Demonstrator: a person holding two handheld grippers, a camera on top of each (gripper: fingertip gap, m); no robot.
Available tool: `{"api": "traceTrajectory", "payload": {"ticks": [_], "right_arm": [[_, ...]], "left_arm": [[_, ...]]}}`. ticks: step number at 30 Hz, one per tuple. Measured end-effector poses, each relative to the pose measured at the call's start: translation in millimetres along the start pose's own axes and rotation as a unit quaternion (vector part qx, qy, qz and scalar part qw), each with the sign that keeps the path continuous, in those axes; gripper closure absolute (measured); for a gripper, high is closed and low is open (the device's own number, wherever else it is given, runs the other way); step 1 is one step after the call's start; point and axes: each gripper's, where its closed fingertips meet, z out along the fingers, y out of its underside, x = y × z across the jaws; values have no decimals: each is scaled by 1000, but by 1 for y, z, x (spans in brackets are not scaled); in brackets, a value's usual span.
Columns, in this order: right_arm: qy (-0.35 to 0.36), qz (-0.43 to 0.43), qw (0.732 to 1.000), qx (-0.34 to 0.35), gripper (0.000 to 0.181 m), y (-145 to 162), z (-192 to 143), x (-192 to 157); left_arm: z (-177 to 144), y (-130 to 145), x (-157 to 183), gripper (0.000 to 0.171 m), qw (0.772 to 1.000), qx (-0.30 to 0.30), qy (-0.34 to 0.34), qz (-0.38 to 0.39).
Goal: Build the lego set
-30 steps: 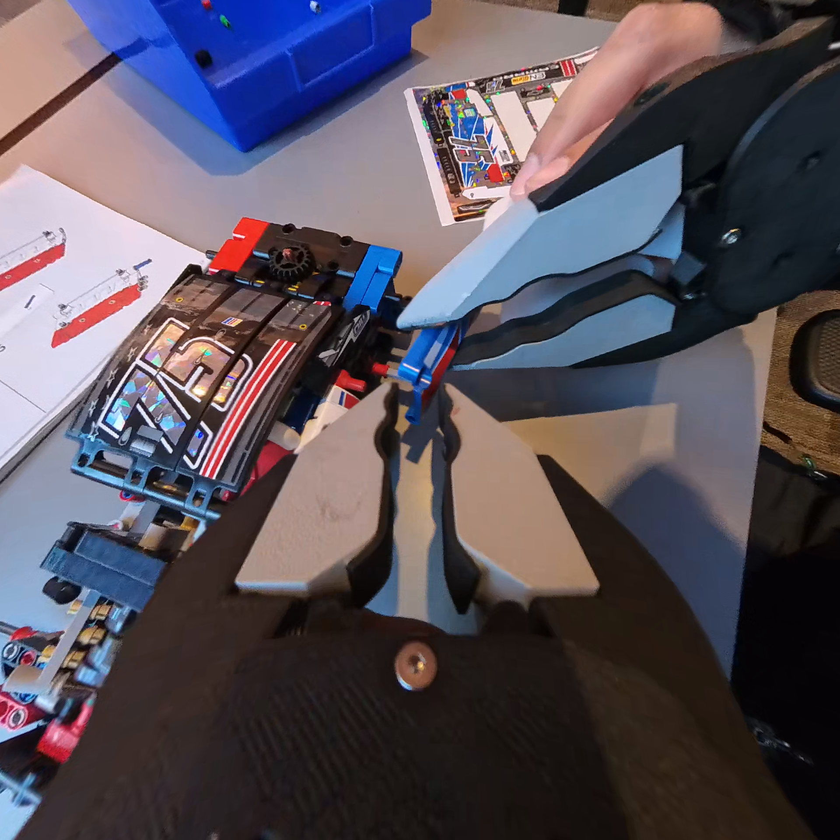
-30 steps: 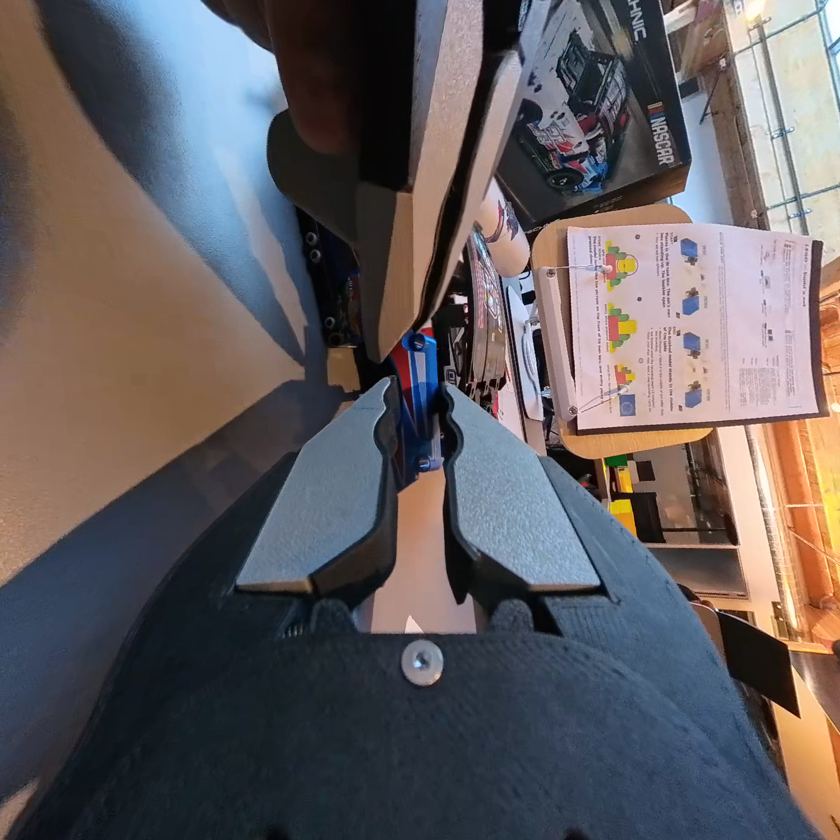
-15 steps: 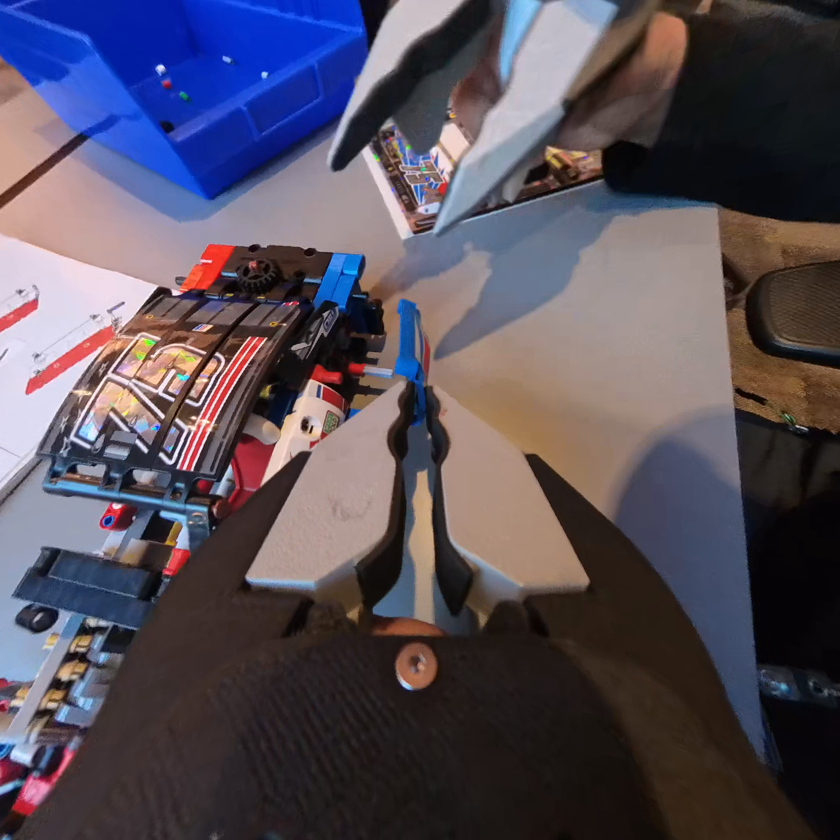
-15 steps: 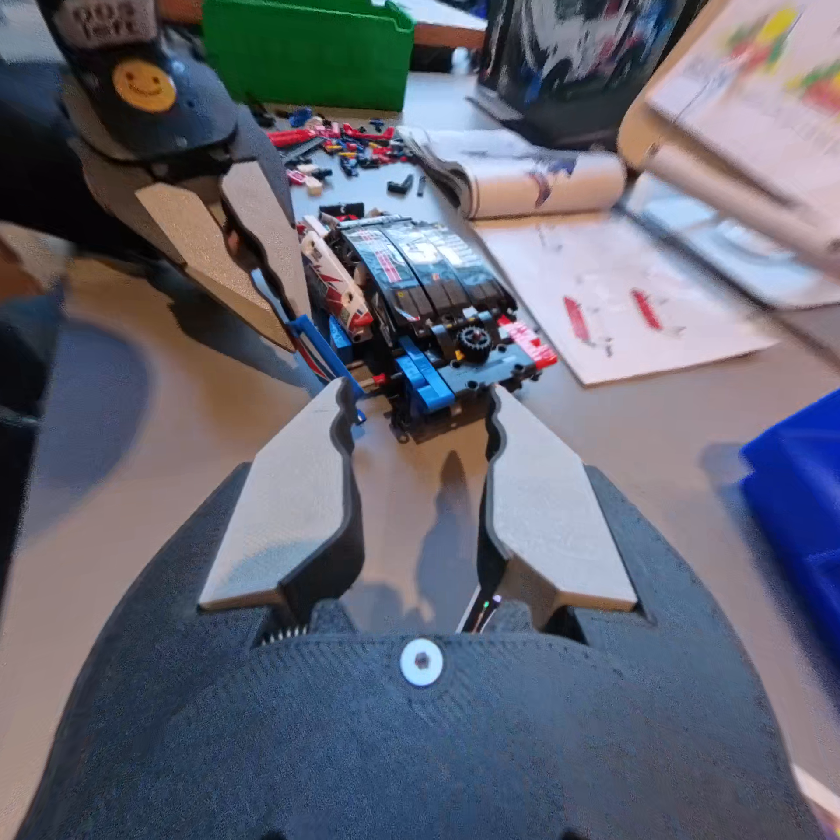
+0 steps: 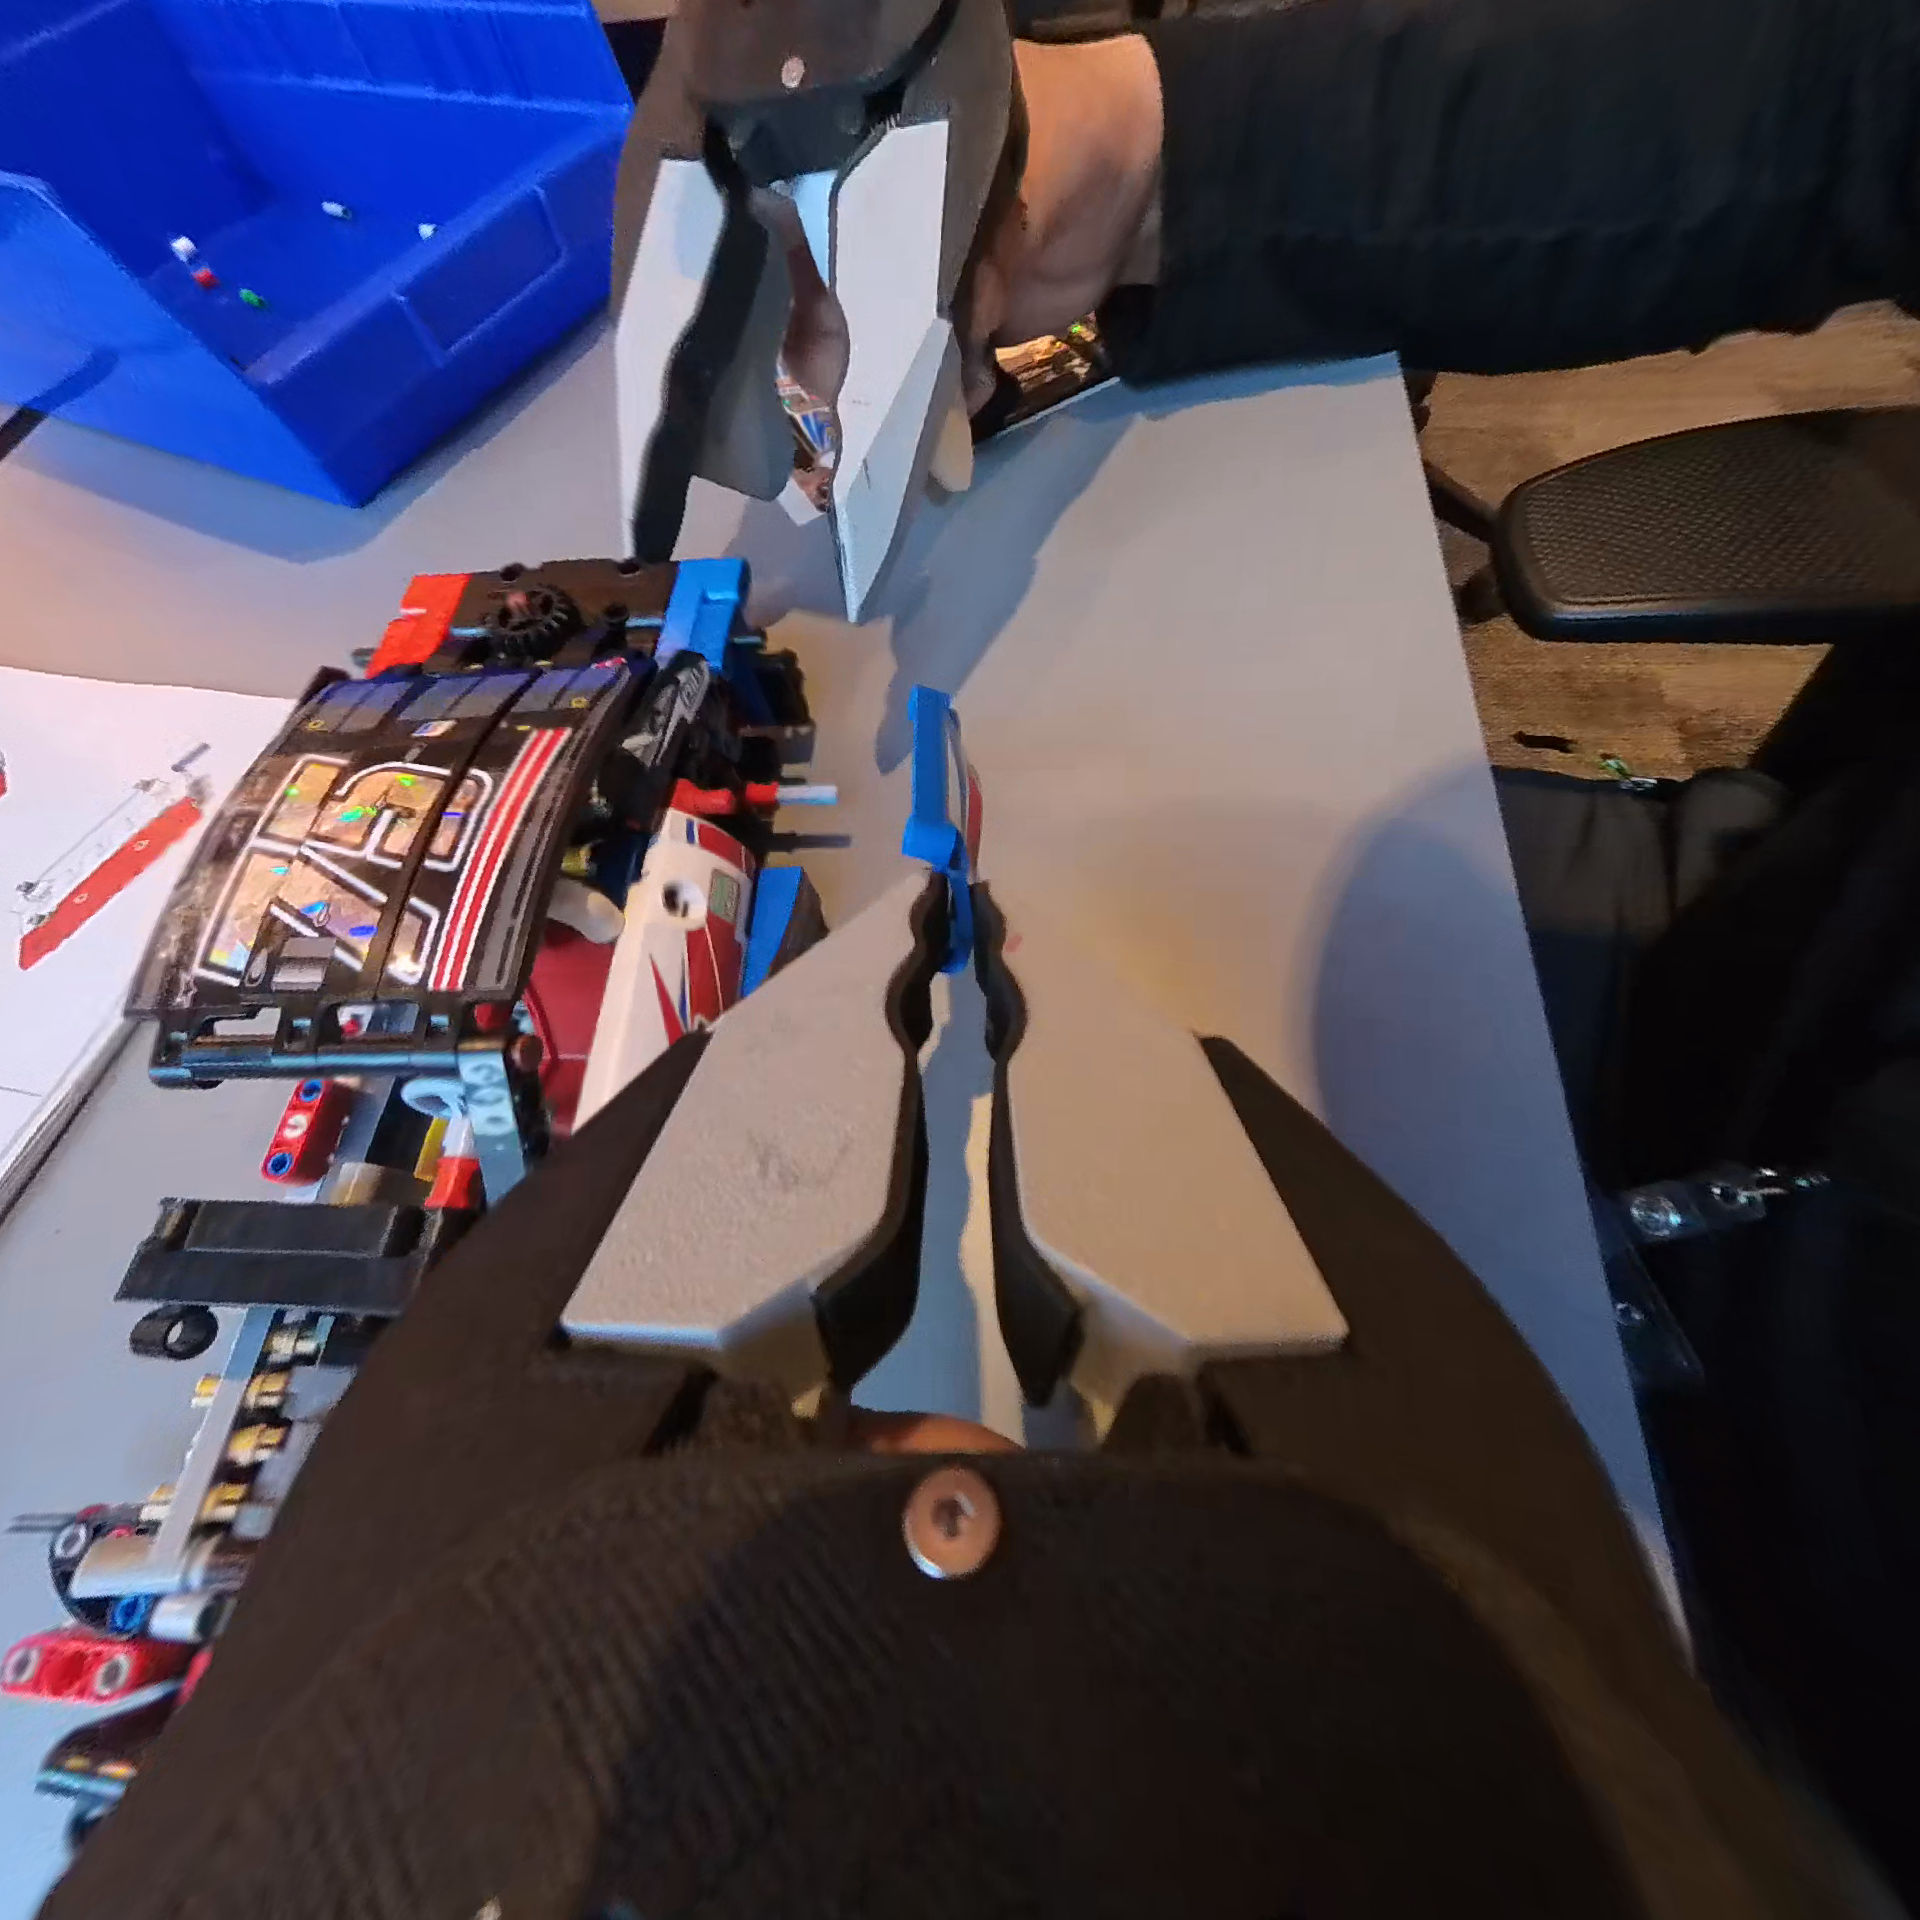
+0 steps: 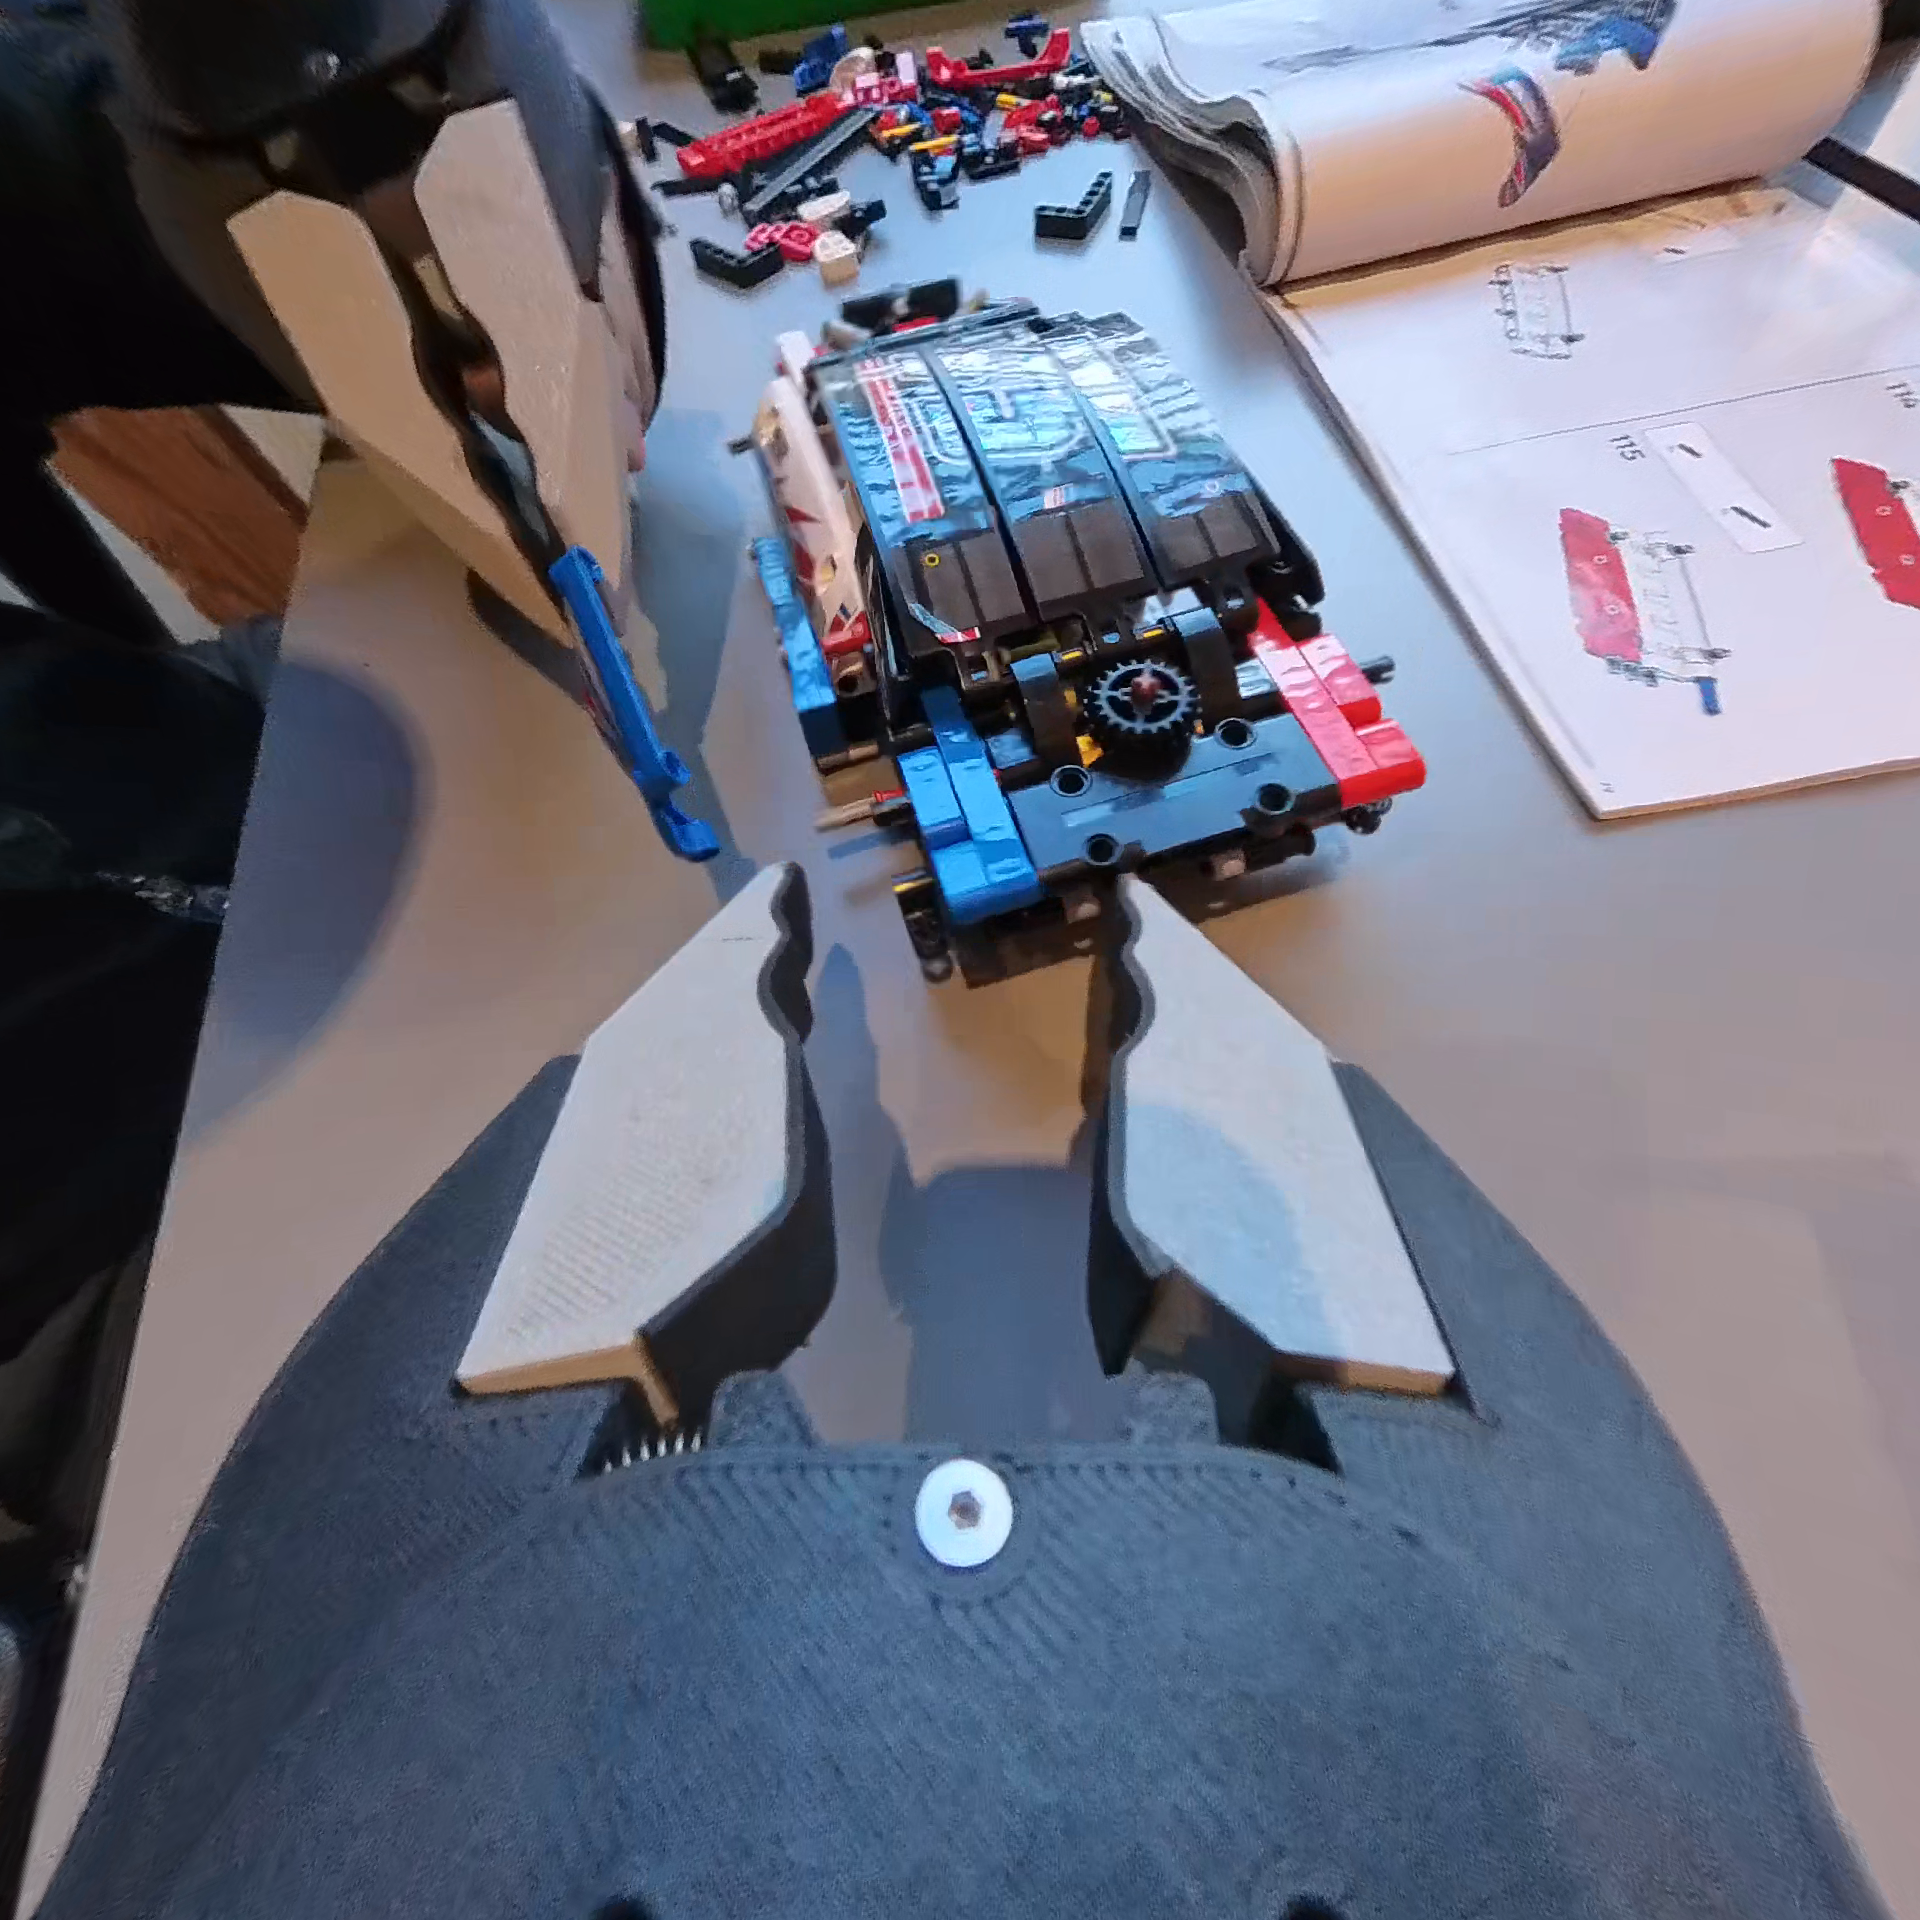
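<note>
The partly built Lego car [image 5: 416, 831], with a black stickered roof and blue and red end blocks, lies on the grey table [image 5: 1195, 727]. My left gripper [image 5: 951, 914] is shut on a long blue Lego piece [image 5: 933, 779] and holds it just right of the car, apart from it. In the right wrist view the car [image 6: 1049, 582] lies straight ahead, with the left gripper [image 6: 582, 582] and the blue piece [image 6: 623, 686] to its left. My right gripper [image 6: 958, 894] is open and empty just before the car's near end. It also shows in the left wrist view [image 5: 753, 577], above the car's far end.
A blue bin [image 5: 260, 208] with a few small parts stands at the far left. An open instruction booklet [image 6: 1662, 416] lies beside the car. Several loose pieces [image 6: 904, 114] lie beyond it. A sticker sheet [image 5: 805, 416] shows behind the right gripper. The table's edge [image 5: 1475, 831] runs close on the right.
My right gripper let go of the blue piece, opened and swung round to the car's end. My left gripper closed on the blue piece and now holds it alone.
</note>
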Motion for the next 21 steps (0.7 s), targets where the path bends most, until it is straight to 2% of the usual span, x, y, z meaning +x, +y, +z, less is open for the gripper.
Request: {"api": "traceTrajectory", "payload": {"ticks": [2, 5, 7, 11, 14, 16, 19, 21], "right_arm": [[-21, -6, 1000, -4, 139, 1, 0, -13], [-18, -18, 999, -30, 127, 10, 4, -24], [3, -36, 999, -40, 127, 15, 2, -25], [43, -66, 997, -3, 130, 1, -5, -27], [41, -91, 995, 24, 124, -17, -5, -39], [24, -107, 994, 23, 128, -24, 0, -49], [3, -127, 992, 7, 146, -23, 9, -61], [25, -143, 989, 1, 141, -22, 13, -59]], "left_arm": [[-2, 0, -1, 170, 1000, -1, 1, 1], [-3, 4, 0, 170, 1000, -8, 9, 8], [-5, 6, 0, 171, 1000, -13, 13, 15], [-5, 2, -1, 171, 999, -6, 39, 14], [0, 1, -3, 170, 999, -9, 53, 10], [3, 1, -6, 170, 998, -11, 54, 10], [5, -1, -8, 170, 998, -1, 58, 2], [6, -3, -8, 170, 998, 10, 64, -10]]}}
